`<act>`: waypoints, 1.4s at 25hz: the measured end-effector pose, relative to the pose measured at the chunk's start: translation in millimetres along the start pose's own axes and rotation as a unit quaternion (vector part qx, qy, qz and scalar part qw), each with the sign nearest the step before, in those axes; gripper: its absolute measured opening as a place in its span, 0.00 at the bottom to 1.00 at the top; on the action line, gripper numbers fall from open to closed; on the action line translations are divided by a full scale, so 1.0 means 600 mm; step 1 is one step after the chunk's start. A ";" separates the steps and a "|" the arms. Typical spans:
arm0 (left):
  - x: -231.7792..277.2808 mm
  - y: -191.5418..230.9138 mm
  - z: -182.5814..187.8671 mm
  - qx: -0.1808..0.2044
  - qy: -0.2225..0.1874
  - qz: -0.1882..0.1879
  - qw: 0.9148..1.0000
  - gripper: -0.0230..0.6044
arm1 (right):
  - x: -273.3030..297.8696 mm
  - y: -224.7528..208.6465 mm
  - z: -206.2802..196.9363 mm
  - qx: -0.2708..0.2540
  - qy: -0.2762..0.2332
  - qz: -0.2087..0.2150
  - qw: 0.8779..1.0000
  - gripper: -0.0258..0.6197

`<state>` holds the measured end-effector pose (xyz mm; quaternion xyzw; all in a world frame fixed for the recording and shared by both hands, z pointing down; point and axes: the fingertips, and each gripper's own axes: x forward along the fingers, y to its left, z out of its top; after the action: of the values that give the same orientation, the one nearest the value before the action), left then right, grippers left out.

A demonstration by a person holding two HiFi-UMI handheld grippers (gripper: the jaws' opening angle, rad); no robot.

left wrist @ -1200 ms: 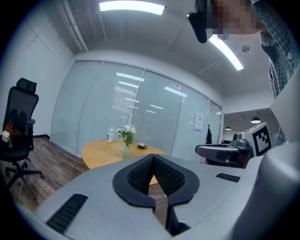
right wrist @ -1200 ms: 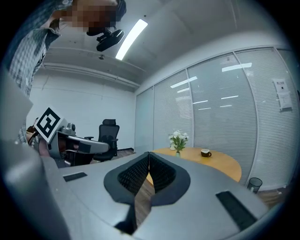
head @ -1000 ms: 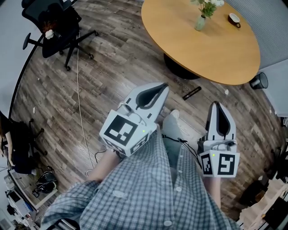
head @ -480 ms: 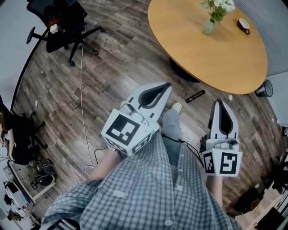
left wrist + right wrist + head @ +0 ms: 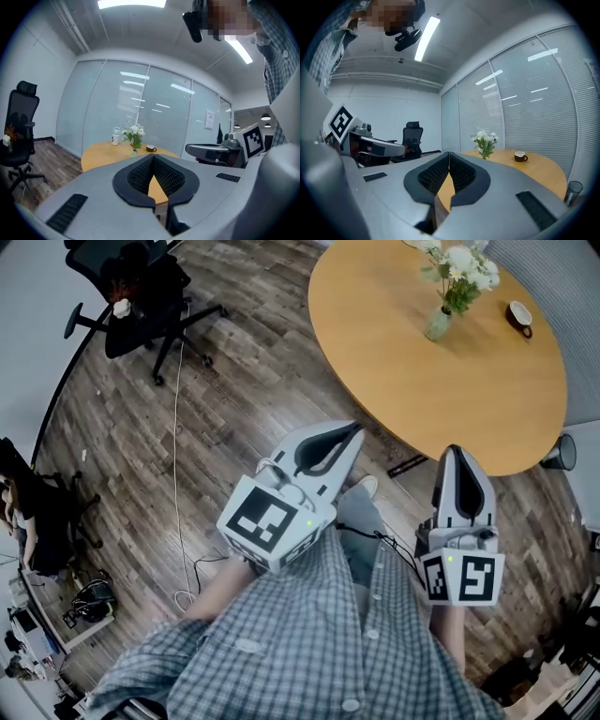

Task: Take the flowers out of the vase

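White flowers (image 5: 461,268) stand in a small pale green vase (image 5: 438,325) on the far part of a round wooden table (image 5: 412,381). The same flowers (image 5: 133,133) show far ahead in the left gripper view, and the flowers (image 5: 485,140) also appear in the right gripper view. My left gripper (image 5: 354,430) is shut and empty, just short of the table's near edge. My right gripper (image 5: 457,453) is shut and empty too, its tip at the table's rim. Both point roughly level toward the table.
A brown cup on a saucer (image 5: 519,317) sits right of the vase. A black office chair (image 5: 141,298) stands at the far left. A white cable (image 5: 178,465) runs along the wood floor. A black bin (image 5: 565,453) stands right of the table. Glass walls (image 5: 140,108) lie behind the table.
The table with vase and flowers has come nearer and lower in the head view. Both grippers have advanced toward its edge, still shut.
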<state>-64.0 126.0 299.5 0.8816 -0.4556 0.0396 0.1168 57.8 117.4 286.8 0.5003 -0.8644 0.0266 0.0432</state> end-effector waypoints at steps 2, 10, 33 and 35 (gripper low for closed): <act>0.028 0.007 0.010 -0.001 0.000 0.003 1.000 0.05 | 0.019 -0.021 0.004 -0.003 0.001 0.003 1.000 0.06; 0.157 0.015 0.046 0.002 -0.002 -0.002 1.000 0.05 | 0.084 -0.135 0.014 -0.007 0.009 -0.003 1.000 0.06; 0.346 0.001 0.106 0.014 -0.014 -0.042 0.999 0.05 | 0.133 -0.290 0.037 -0.006 -0.008 -0.040 0.999 0.06; 0.353 0.001 0.104 0.014 -0.011 -0.042 0.999 0.05 | 0.133 -0.295 0.034 -0.002 -0.006 -0.041 0.999 0.06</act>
<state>56.6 -57.7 276.4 0.9018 -0.4191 0.0313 0.1008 170.5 -41.5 275.1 0.5357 -0.8433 0.0200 0.0398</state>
